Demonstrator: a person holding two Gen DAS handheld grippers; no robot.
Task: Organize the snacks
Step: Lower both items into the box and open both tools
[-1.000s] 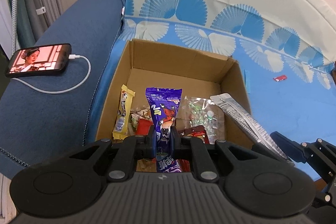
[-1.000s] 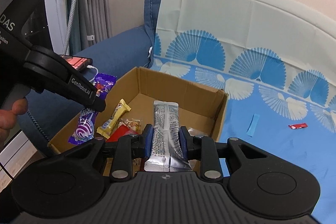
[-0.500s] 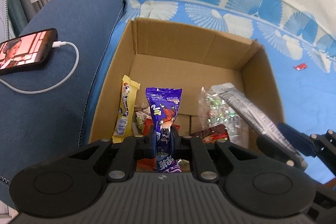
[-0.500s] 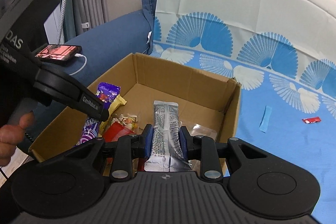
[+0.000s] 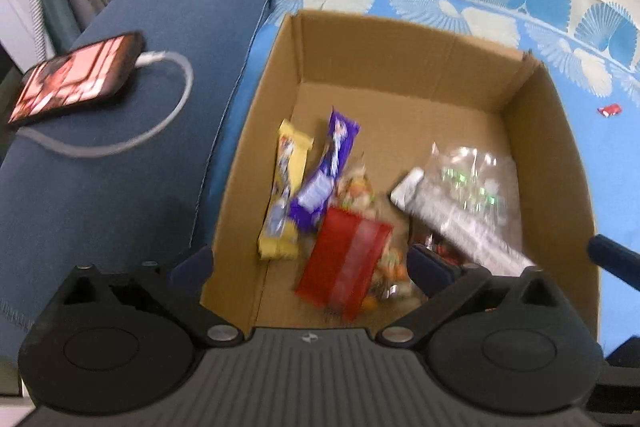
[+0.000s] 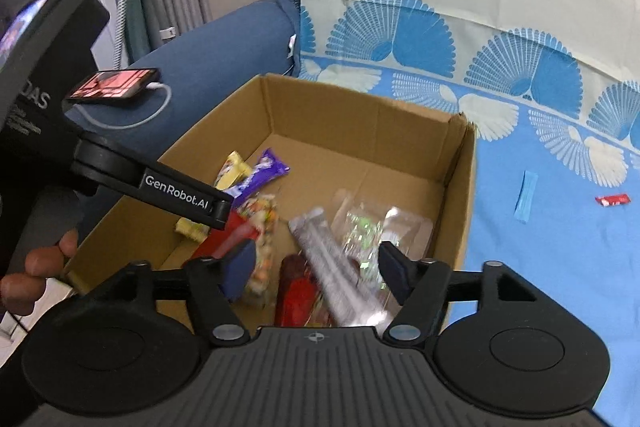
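Snacks: purple bar (image 5: 326,171) and silver packet (image 5: 460,223) lie loose in cardboard box (image 5: 400,59), both grippers (image 5: 312,267) (image 6: 316,267) just opened, empty; risk: red wrapper (image 6: 612,200) and blue strip (image 6: 526,197) outside overlooked.

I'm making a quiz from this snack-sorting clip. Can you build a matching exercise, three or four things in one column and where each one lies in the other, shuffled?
Things:
1. purple snack bar
2. silver packet
3. phone
4. small red wrapper

Places:
A. on the dark blue armrest, with a white cable plugged in
B. on the blue sheet, outside the cardboard box
C. in the box, next to the yellow bar
D. in the box, across the clear bag of green sweets

Pairs: 1-C, 2-D, 3-A, 4-B
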